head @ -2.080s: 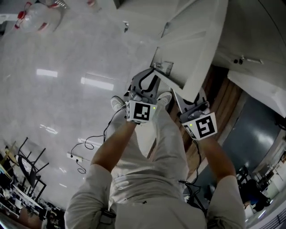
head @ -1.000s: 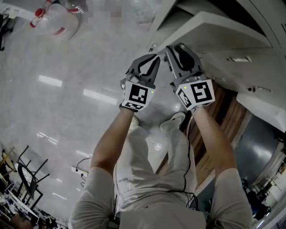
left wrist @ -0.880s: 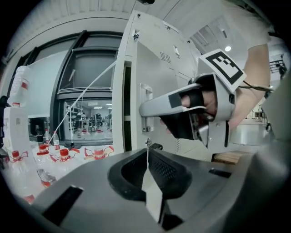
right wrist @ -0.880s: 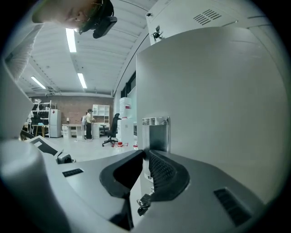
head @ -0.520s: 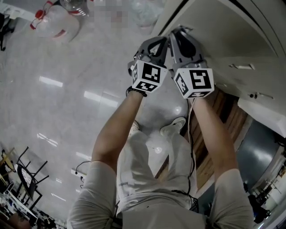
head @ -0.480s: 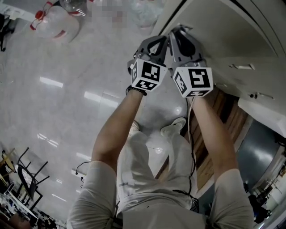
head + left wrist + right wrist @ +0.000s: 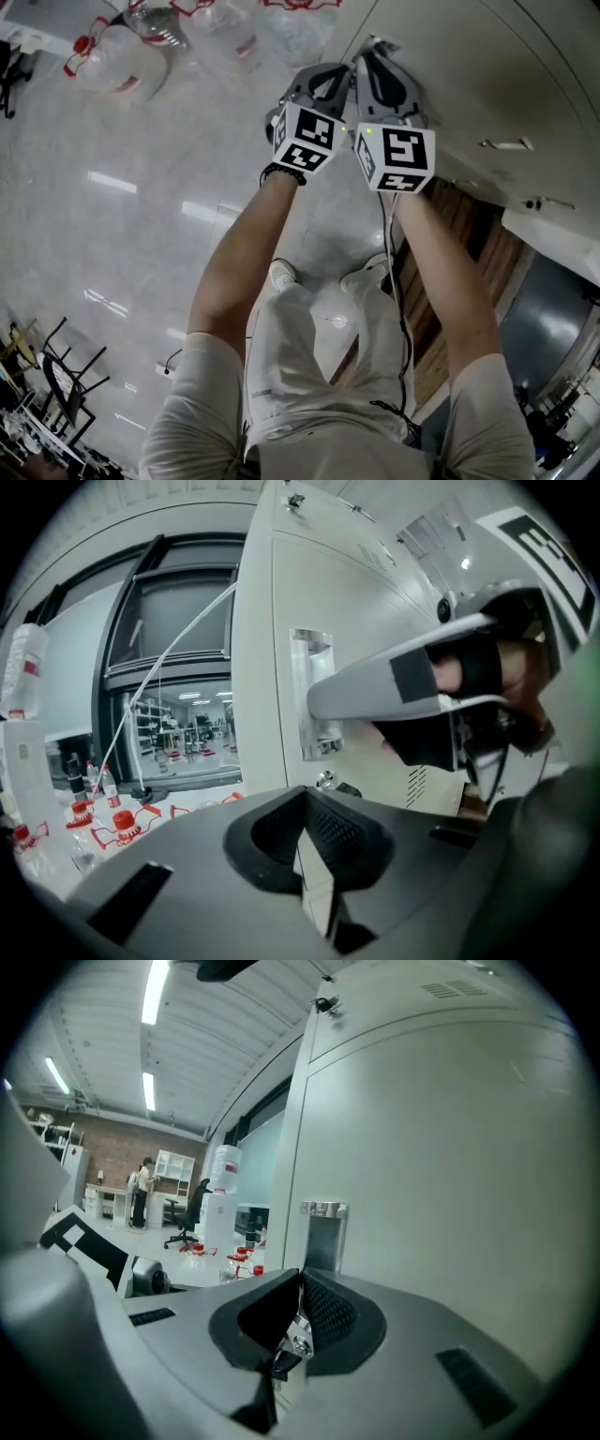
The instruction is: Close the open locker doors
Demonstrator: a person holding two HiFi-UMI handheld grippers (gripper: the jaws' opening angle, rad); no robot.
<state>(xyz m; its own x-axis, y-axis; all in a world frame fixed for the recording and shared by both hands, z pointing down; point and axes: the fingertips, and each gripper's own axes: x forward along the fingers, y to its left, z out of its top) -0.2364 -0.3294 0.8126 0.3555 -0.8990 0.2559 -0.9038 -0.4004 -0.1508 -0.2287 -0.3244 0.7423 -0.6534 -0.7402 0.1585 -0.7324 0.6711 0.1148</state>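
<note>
The white locker door (image 7: 469,66) fills the head view's upper right and looks almost flush with the cabinet. Both grippers sit side by side at its free edge. My left gripper (image 7: 339,70) is shut with nothing in it, and its tips (image 7: 302,797) point at the door below the recessed handle (image 7: 314,691). My right gripper (image 7: 372,52) is beside it, one finger (image 7: 394,677) reaching to that handle. Its jaws (image 7: 300,1281) have just been closing and now meet. Nothing is gripped; the handle (image 7: 323,1237) and a small lock knob (image 7: 295,1342) show behind them.
Clear bottles with red caps (image 7: 108,56) stand on the glossy floor at the upper left. More locker fronts with handles (image 7: 506,143) run to the right, above a wooden strip (image 7: 469,244). Chairs (image 7: 56,375) are at the lower left. A water dispenser (image 7: 220,1208) and a person (image 7: 143,1190) are far off.
The open door has swung in toward the cabinet. Both grippers have travelled up the picture with it, drawn close together, and their jaws have closed.
</note>
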